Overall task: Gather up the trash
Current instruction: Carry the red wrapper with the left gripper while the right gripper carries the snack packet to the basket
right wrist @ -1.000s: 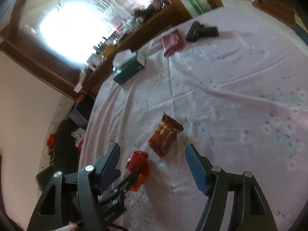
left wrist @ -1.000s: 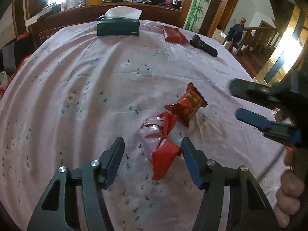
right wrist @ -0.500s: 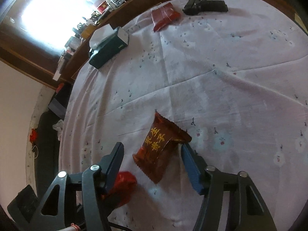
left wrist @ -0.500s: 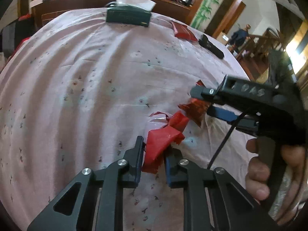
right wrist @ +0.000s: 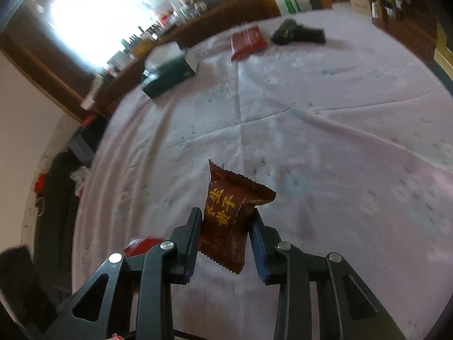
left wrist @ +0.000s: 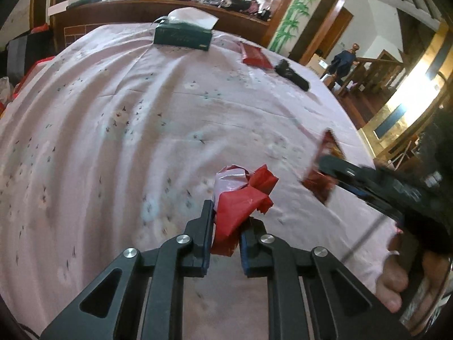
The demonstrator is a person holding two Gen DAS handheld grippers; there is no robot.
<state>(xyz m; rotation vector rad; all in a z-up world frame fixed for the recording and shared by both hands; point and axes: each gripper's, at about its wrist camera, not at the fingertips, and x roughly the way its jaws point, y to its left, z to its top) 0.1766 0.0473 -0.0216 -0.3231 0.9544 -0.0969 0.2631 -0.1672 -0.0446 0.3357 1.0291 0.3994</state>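
We have the left gripper clamped on the crumpled red wrapper, above the pink tablecloth. Our right gripper is closing around the brown snack packet, which sits between its jaws, just beside the wrapper.

On the tablecloth, the tissue box sits at the far edge, before a cluttered sideboard. Right of it lie a packet and then a dark object (just apart). Nearer, a crumpled wrapper sits left of a snack pack.
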